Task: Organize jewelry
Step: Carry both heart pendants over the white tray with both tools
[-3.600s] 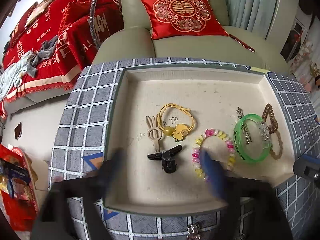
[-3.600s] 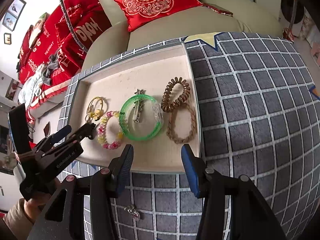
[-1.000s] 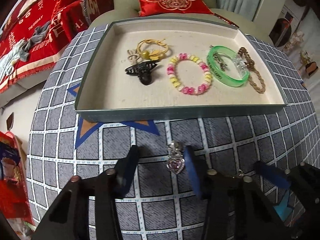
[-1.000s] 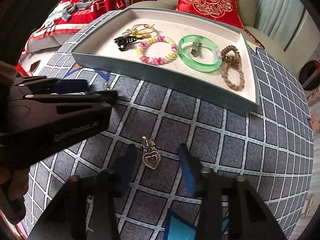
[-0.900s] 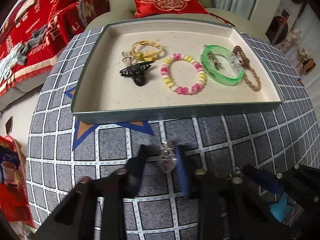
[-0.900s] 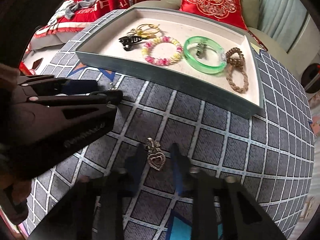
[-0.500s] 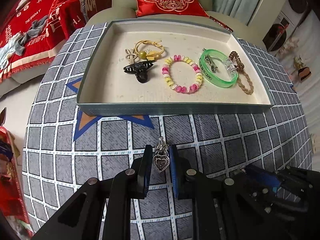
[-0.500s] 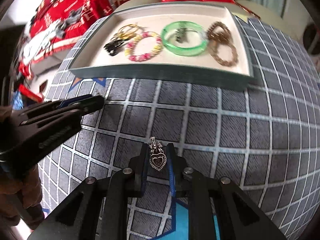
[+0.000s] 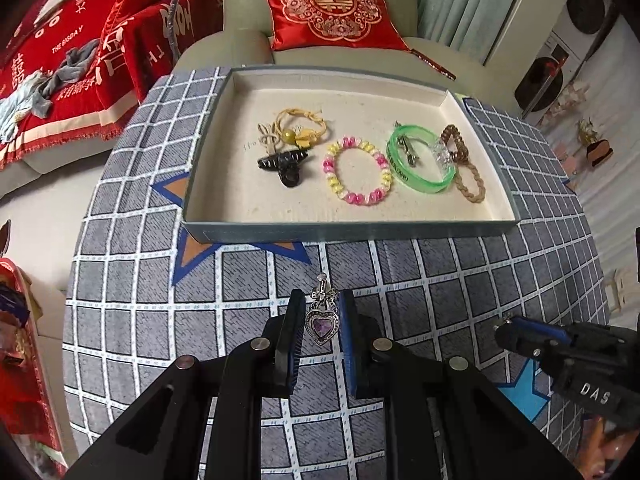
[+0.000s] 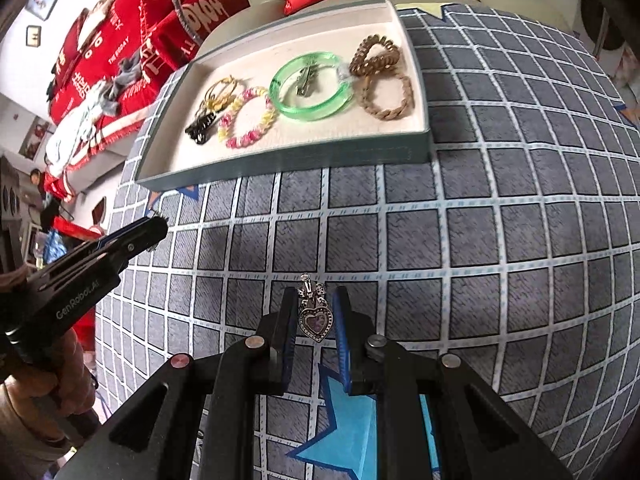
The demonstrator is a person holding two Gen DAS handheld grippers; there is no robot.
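My left gripper (image 9: 322, 296) is shut on a silver heart pendant with a purple stone (image 9: 321, 325), held a little above the grey checked cloth. My right gripper (image 10: 315, 292) is shut on a second silver heart pendant (image 10: 316, 320), also off the cloth. Beyond both stands the shallow grey tray (image 9: 348, 233) (image 10: 288, 160). In it lie a black claw clip (image 9: 285, 162), a yellow hair tie (image 9: 304, 128), a pink and yellow bead bracelet (image 9: 356, 170), a green bangle (image 9: 420, 160) and brown hair ties (image 9: 466, 168).
The table wears a grey checked cloth (image 9: 440, 280) with star patches. A pale sofa with a red cushion (image 9: 332, 12) stands behind the tray, and red blankets lie at the left. The person's hand (image 10: 36, 392) holds the left gripper's handle at the right wrist view's left edge.
Both grippers closed on the heart pendants that lay on the cloth and lifted them. The right gripper rolled, so the tray now sits tilted in its view.
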